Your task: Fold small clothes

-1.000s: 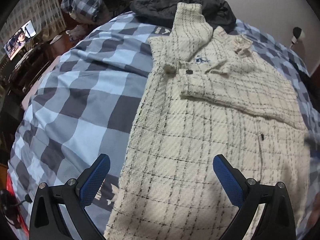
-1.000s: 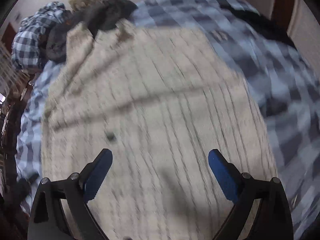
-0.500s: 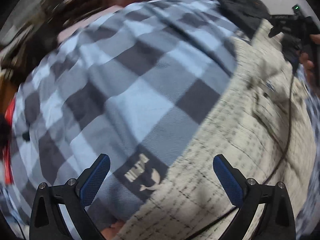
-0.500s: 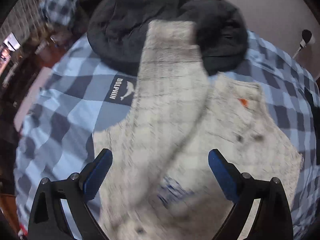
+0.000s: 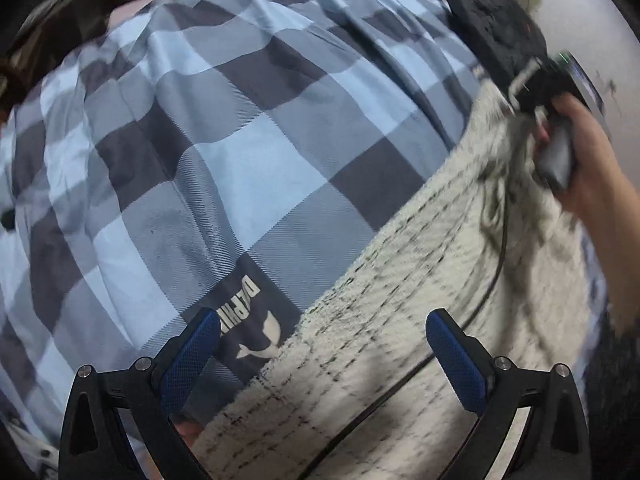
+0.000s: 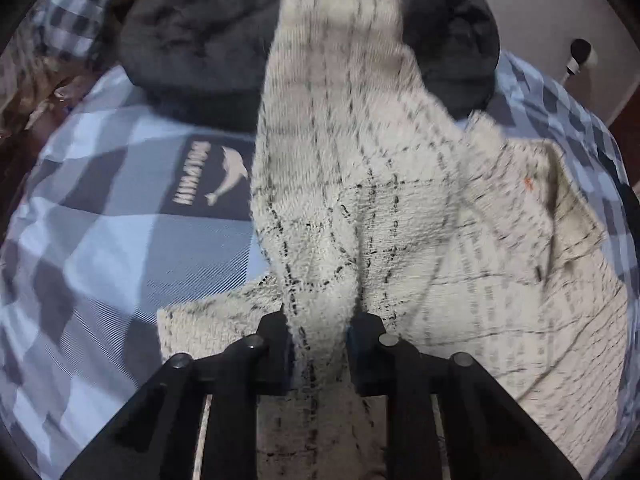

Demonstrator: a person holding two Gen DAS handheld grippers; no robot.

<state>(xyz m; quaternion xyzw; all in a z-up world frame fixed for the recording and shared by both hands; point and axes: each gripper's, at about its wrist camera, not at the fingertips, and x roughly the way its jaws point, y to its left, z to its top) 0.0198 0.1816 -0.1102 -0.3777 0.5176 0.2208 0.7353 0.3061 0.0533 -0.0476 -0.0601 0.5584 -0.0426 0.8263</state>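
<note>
Right claw grips the cream jacket's sleeve, left claw spread; fleece could slip mid-fold.

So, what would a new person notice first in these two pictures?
First the cream plaid jacket: its sleeve runs up the middle of the right wrist view, pinched in the right gripper. Then the blue checked bedcover filling the left wrist view, with the left gripper open above the jacket's edge.
</note>
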